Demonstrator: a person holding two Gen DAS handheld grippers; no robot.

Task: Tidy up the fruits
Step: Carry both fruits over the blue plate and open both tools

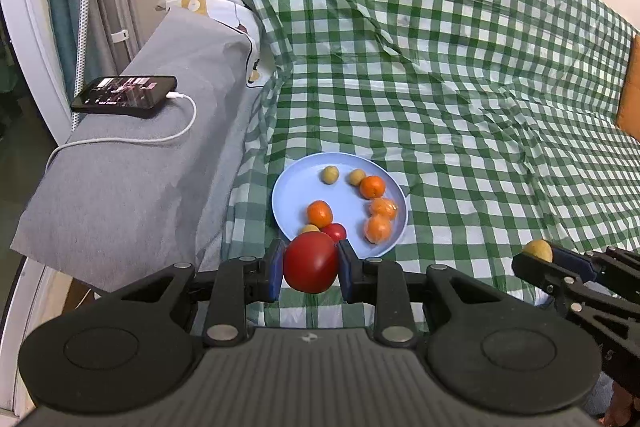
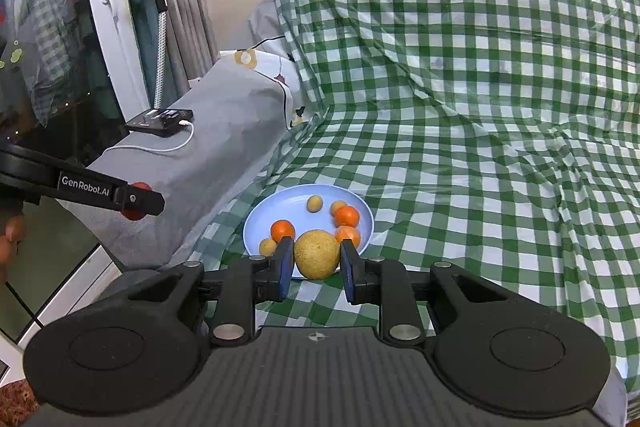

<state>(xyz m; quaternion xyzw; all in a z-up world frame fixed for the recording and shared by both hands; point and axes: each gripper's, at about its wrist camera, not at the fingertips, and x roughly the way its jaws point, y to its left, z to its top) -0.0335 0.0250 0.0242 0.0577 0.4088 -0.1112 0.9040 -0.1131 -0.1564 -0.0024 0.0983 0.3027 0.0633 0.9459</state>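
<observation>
My left gripper [image 1: 311, 269] pinched a round red tomato [image 1: 311, 262] above the near edge of the pale blue round plate [image 1: 296, 183], which sat on the green-checked cloth [image 1: 460, 99]. My right gripper [image 2: 316, 263] clamped a round yellow-brown fruit [image 2: 317, 255] over that plate's near rim.

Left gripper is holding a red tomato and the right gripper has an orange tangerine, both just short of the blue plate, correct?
Not quite. The right gripper is shut on a yellow fruit, not an orange tangerine; the right wrist view shows it between the blue pads. The left gripper does hold the red tomato, and both sit just short of the blue plate.
</observation>
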